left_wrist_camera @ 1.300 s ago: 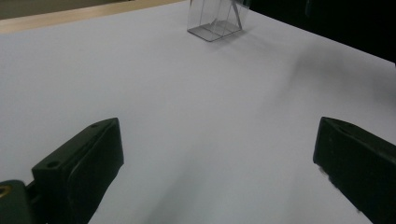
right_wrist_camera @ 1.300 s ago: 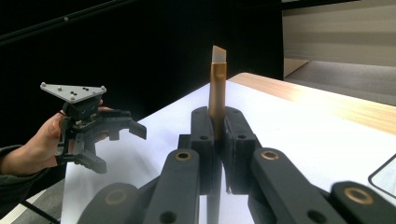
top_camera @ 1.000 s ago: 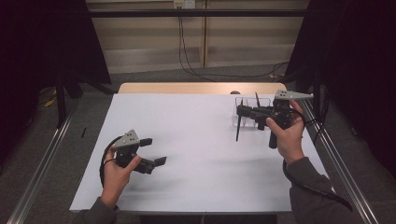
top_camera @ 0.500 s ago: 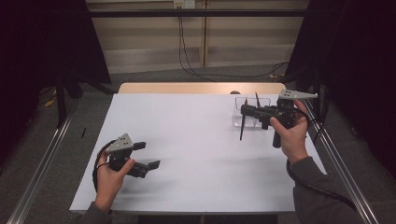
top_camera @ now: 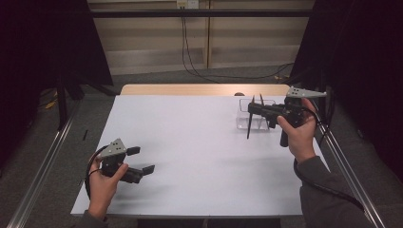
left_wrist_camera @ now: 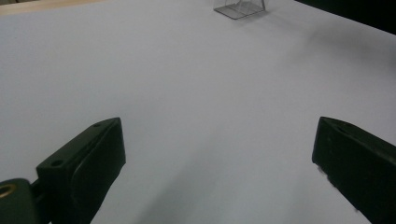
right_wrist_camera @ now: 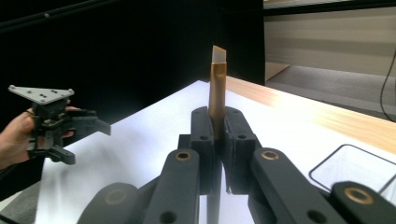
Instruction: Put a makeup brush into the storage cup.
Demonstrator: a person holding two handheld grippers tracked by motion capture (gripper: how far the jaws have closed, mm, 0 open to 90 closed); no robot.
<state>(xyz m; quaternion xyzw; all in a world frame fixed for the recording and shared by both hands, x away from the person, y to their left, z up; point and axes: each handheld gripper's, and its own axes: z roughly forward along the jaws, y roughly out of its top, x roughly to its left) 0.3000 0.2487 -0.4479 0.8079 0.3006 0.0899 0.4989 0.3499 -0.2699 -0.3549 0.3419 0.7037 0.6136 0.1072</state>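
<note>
While the right claw [top_camera: 254, 110] sits at the upper right of the high view, it is clamped on a thin dark stick [top_camera: 249, 124] with a gold shaft and pale slanted tip [right_wrist_camera: 217, 88]. Stick hangs over the clear plastic box [top_camera: 243, 119] on the white bench [top_camera: 190, 142]. Left claw [top_camera: 141, 160], lower left: jaws spread wide, nothing between them.
</note>
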